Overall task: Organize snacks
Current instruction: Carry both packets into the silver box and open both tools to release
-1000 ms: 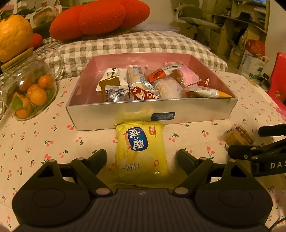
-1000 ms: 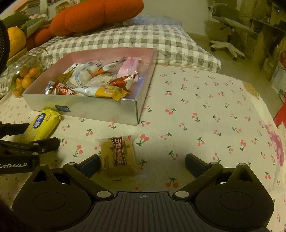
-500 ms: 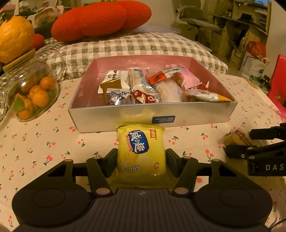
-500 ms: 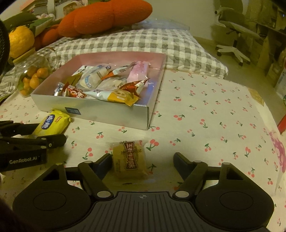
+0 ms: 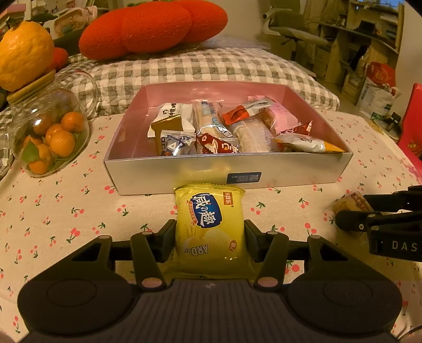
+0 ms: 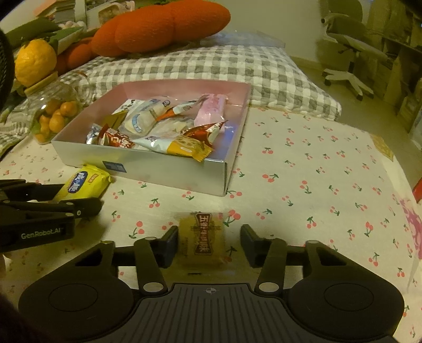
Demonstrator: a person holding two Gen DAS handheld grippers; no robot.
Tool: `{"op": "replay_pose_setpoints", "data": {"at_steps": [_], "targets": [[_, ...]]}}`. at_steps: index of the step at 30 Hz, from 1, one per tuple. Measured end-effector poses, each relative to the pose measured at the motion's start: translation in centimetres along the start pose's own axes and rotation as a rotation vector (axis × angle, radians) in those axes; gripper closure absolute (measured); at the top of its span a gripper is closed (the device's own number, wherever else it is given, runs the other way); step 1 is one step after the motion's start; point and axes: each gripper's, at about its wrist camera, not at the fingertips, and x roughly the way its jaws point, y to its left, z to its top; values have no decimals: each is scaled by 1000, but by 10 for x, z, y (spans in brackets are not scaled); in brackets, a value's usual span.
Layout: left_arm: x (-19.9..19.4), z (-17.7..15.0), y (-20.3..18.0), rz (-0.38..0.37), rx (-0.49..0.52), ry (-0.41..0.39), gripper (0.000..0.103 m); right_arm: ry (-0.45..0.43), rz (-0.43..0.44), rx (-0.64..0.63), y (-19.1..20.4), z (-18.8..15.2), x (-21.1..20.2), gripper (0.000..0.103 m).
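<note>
cherry-print tablecloth (image 5: 66,211), checked cushion (image 5: 211,66) behind

A lived-in home, a bedroom or living room. A cherry-print tablecloth (image 6: 316,163) covers the near surface; beyond it lie a checked quilt (image 5: 205,68) and an orange plush cushion (image 5: 153,26). Far right stand a swivel chair (image 6: 348,52) and cluttered shelves (image 5: 369,42).

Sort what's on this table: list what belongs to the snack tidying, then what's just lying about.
Part of the job:
- yellow cracker packet, between the closing left gripper
- small brown pastry packet, between the closing right gripper
- snack box

Lying about:
- glass jar of oranges
- checked cushion
- orange plush
</note>
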Motion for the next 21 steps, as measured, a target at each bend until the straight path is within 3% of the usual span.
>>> {"op": "replay_pose_setpoints", "data": {"at_steps": [1,21], "targets": [[0,0,0,2,1,0,54,-1,2,-1,0,0,0,70],[-6,4,0,-15,-18,37,55,-20,56,36,0,9,-14,70]]}}
